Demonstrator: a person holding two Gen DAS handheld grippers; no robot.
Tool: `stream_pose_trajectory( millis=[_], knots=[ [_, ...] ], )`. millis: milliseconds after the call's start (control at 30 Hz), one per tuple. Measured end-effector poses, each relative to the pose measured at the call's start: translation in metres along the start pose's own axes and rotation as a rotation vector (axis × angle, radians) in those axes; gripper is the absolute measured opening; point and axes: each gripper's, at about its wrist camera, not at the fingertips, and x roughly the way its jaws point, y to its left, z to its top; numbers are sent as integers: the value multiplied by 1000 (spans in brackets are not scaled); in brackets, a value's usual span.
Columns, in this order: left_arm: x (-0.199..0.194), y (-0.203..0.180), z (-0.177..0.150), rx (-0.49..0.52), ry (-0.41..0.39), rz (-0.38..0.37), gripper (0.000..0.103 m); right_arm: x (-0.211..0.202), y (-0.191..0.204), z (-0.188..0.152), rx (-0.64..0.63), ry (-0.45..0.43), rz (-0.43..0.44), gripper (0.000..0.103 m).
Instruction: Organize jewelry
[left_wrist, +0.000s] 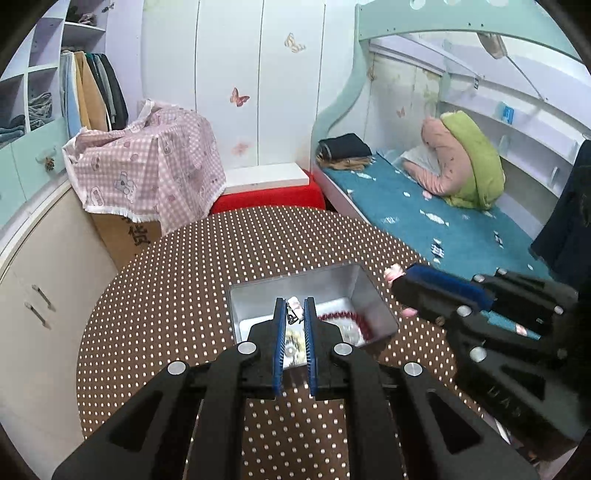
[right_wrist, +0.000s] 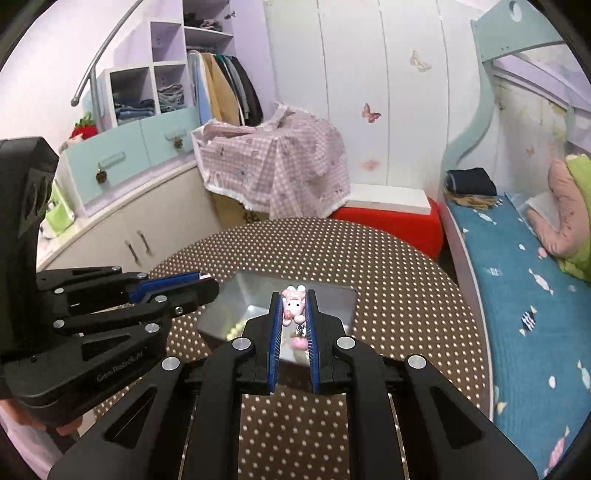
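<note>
The right tool (right_wrist: 293, 306) is clamped on a pink pig charm (right_wrist: 293, 305) above the silver tin (right_wrist: 345, 306). The left tool (left_wrist: 294, 308) pinches a small pendant (left_wrist: 293, 312) over the same tin on the dotted worktop (left_wrist: 166, 295), where a red bead bracelet (left_wrist: 347, 318) lies.

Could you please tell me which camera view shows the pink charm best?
The right wrist view: the pink charm sits face-on between the right gripper's jaws. The left wrist view shows only a pink sliver at that gripper's tip.

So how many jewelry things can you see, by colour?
Red: 1, the red bead bracelet in the silver metal box.
Gold: 1, the gold bead strand, also in the box.
Pink: 2, the pink pig charm in the right gripper, and a small pink-and-white charm in the left gripper.
Total: 4.
</note>
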Motion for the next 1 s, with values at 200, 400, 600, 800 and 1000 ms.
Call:
stream_pose_trajectory(
  millis=[200,400,600,800,1000],
  knots=[
    [10,9,7,-31,-1,20,9,12,7,9,-14,-5,11,17],
    [20,28,1,-82,40,69,46,16,2,6,10,4,-89,69],
    [24,30,-5,-93,73,68,50,13,-1,4,39,8,-86,72],
    [20,30,-9,-104,76,78,58,4,-2,-3,53,15,-99,74],
    [11,26,-16,-110,80,97,67,-6,-2,-7,80,13,-122,80]
  ],
)
